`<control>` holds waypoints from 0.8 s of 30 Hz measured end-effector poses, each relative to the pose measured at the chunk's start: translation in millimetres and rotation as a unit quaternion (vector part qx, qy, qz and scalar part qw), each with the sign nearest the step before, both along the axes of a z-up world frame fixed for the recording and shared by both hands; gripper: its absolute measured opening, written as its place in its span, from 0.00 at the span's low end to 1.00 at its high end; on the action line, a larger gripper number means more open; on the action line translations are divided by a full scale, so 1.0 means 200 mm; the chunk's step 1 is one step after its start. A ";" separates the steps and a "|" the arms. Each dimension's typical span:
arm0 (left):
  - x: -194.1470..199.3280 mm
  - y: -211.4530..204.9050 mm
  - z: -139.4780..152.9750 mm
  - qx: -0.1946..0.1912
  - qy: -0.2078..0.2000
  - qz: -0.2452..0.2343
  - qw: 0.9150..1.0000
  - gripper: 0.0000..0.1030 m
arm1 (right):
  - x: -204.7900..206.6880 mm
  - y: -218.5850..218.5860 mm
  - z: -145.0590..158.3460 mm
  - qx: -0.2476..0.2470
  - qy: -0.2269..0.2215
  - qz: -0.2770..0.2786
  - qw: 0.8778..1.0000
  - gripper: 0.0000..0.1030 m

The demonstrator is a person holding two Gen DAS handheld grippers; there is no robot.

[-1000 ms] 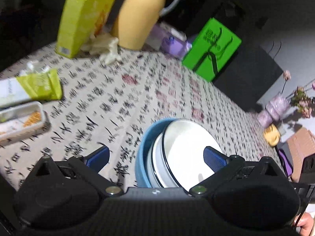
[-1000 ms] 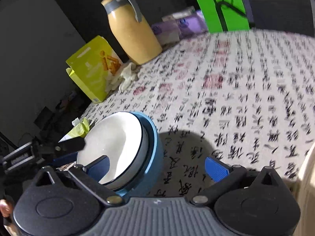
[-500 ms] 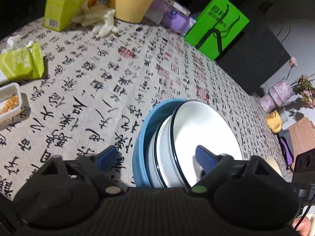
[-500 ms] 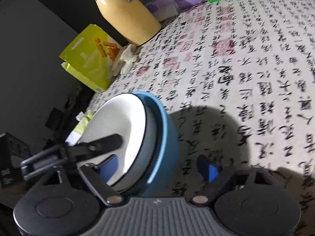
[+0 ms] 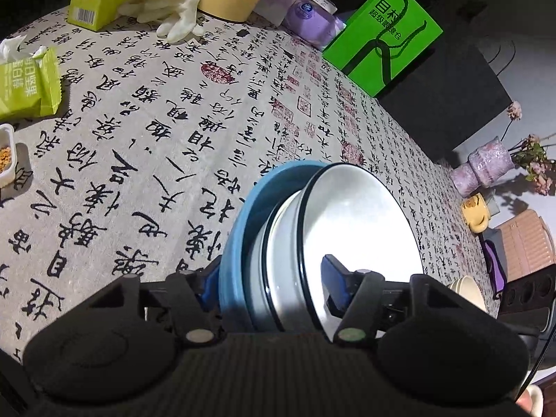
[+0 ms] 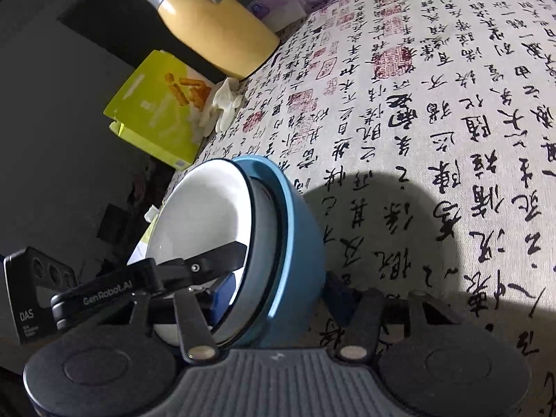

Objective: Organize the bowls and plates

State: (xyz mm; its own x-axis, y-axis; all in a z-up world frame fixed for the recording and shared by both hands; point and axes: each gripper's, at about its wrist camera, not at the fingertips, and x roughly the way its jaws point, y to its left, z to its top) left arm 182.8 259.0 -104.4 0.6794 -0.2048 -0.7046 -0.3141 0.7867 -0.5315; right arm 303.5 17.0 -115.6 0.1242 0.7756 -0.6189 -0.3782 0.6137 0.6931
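A blue bowl (image 5: 236,236) stands on the calligraphy-print tablecloth (image 5: 156,146) with black-rimmed white bowls (image 5: 358,226) nested inside it. My left gripper (image 5: 269,276) straddles the near wall of the stack, one pad outside the blue bowl and one inside the top white bowl. Its jaws are closing, and a strip of white still shows beside the inner pad. My right gripper (image 6: 281,293) straddles the opposite wall of the blue bowl (image 6: 292,243) the same way, jaws closing, pads close to the walls. A left gripper finger (image 6: 208,260) reaches into the white bowl (image 6: 198,215).
At the far end stand a yellow thermos (image 6: 215,24), a yellow-green box (image 6: 156,111), white gloves (image 5: 173,17), purple packs (image 5: 305,17) and a green bag (image 5: 382,34). A snack packet (image 5: 27,87) and small tray (image 5: 5,160) lie left. A cream bowl (image 5: 465,288) sits right.
Both grippers have come down over the rim of the bowl stack from opposite sides. Their jaws have narrowed from wide open to near the walls.
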 end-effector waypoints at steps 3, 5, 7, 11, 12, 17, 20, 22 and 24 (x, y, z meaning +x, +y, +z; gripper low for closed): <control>0.02 0.01 -0.01 -0.004 -0.004 0.008 1.000 0.57 | 0.01 -0.01 -0.01 0.006 0.002 -0.014 1.000 0.50; 0.03 0.01 0.00 0.004 -0.004 0.016 1.000 0.55 | 0.01 -0.01 -0.01 0.001 -0.002 -0.021 1.000 0.45; 0.04 0.00 0.00 0.007 -0.004 0.020 1.000 0.56 | 0.01 -0.02 -0.02 0.005 -0.001 -0.030 1.000 0.45; 0.04 0.00 0.00 0.008 -0.002 0.022 1.000 0.56 | 0.01 0.00 -0.01 -0.006 -0.006 -0.024 1.000 0.45; 0.05 0.00 0.00 0.008 -0.001 0.023 1.000 0.56 | 0.02 0.00 0.00 -0.009 -0.006 -0.023 1.000 0.45; 0.05 -0.01 0.00 0.019 0.003 0.022 1.000 0.57 | 0.04 0.03 -0.01 -0.008 -0.006 -0.020 1.000 0.44; 0.05 -0.02 0.00 0.020 0.007 0.027 0.999 0.59 | 0.04 0.01 -0.01 -0.002 -0.007 -0.021 1.000 0.43; 0.05 -0.03 0.01 0.025 0.009 0.030 0.999 0.59 | 0.04 0.01 -0.02 0.000 -0.007 -0.022 1.000 0.43; 0.05 -0.04 0.01 0.026 0.009 0.033 0.999 0.59 | 0.04 0.01 -0.02 -0.001 -0.010 -0.022 1.000 0.43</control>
State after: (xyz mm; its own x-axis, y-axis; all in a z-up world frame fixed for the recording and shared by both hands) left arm 192.7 251.9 -102.8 0.6773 -0.1229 -0.7253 -0.3757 0.7899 -0.4847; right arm 310.6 18.4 -118.6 0.1706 0.7673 -0.6182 -0.3651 0.6320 0.6836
